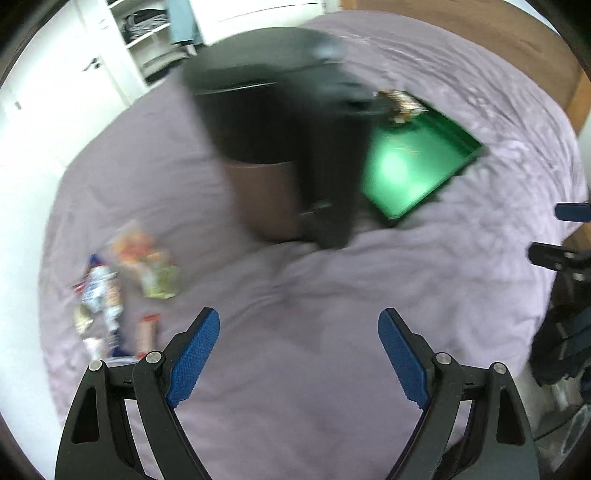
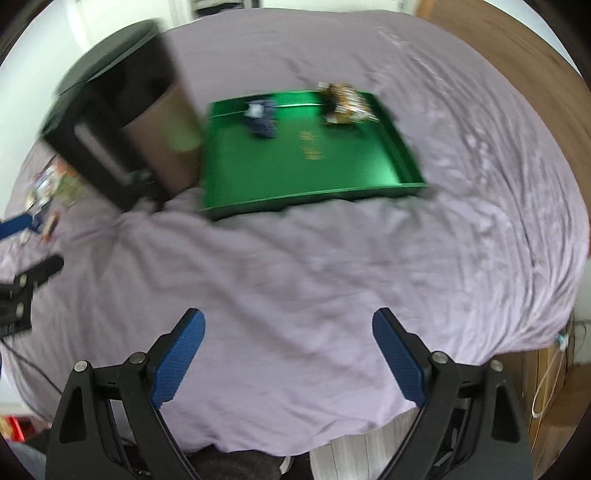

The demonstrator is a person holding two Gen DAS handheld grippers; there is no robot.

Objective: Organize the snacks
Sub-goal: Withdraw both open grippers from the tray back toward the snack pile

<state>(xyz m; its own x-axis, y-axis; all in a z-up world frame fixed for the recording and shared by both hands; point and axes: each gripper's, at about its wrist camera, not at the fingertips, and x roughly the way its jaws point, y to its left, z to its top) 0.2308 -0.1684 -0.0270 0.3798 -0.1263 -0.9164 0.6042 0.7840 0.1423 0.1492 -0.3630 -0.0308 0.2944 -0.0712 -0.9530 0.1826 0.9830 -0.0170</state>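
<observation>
A green tray [image 2: 280, 170] lies on the lilac bedsheet, with a dark blue packet [image 2: 262, 118] and a brown-and-gold packet [image 2: 345, 103] at its far side. The same tray [image 1: 413, 166] shows in the left wrist view, half hidden by a black-and-brown bin [image 1: 280, 147]. Several loose snack packets [image 1: 122, 288] lie in a pile at the left. My left gripper [image 1: 299, 354] hangs open over bare sheet, nothing between its blue pads. My right gripper [image 2: 288, 354] is open too, above the sheet in front of the tray. Both views are blurred.
The bin [image 2: 125, 122] stands left of the tray, touching its edge. A wooden bed frame [image 2: 524, 74] curves along the right. White cupboards and shelves [image 1: 140, 33] stand beyond the bed. The sheet [image 2: 332, 266] spreads wide between the grippers and the tray.
</observation>
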